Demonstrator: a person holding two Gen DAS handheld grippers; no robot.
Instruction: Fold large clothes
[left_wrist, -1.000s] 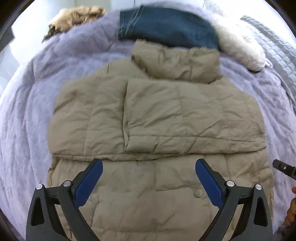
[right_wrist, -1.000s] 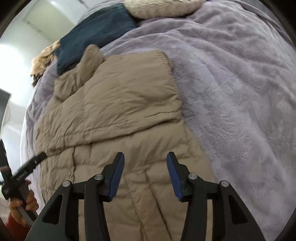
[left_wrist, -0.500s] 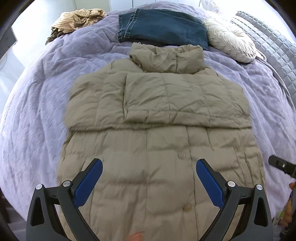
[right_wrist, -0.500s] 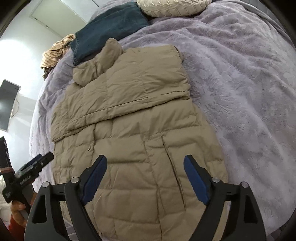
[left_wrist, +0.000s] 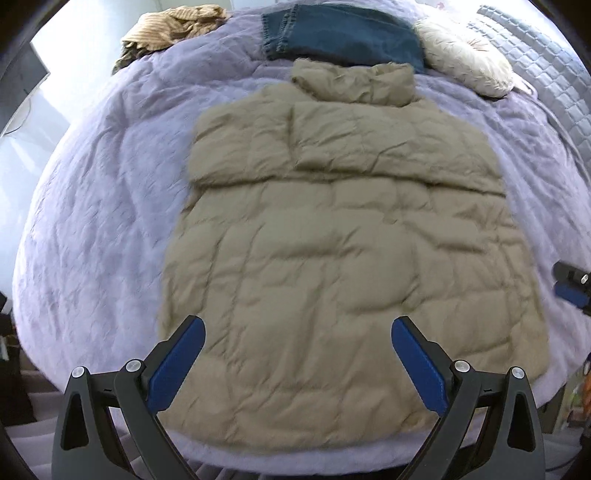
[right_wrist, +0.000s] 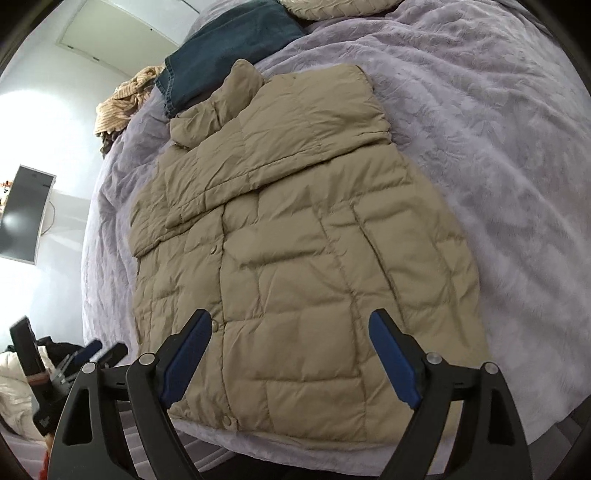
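A tan puffer jacket (left_wrist: 343, 236) lies flat on the lilac bed cover (left_wrist: 96, 192), collar at the far end, both sleeves folded across the chest. It also shows in the right wrist view (right_wrist: 295, 229). My left gripper (left_wrist: 295, 358) is open and empty, held above the jacket's near hem. My right gripper (right_wrist: 291, 354) is open and empty, above the hem near the snap placket. The right gripper shows at the right edge of the left wrist view (left_wrist: 572, 284); the left gripper shows at the lower left of the right wrist view (right_wrist: 88, 354).
Folded blue jeans (left_wrist: 340, 33) lie beyond the collar. A cream round pillow (left_wrist: 465, 59) is at the far right, a striped tan garment (left_wrist: 170, 29) at the far left. A quilted headboard (left_wrist: 546, 62) is at the right. A wall screen (right_wrist: 26, 214) hangs at the left.
Both grippers have pulled back toward the foot of the bed, so the whole jacket and its hem are now in view. The right gripper's jaws opened wide from a narrow gap.
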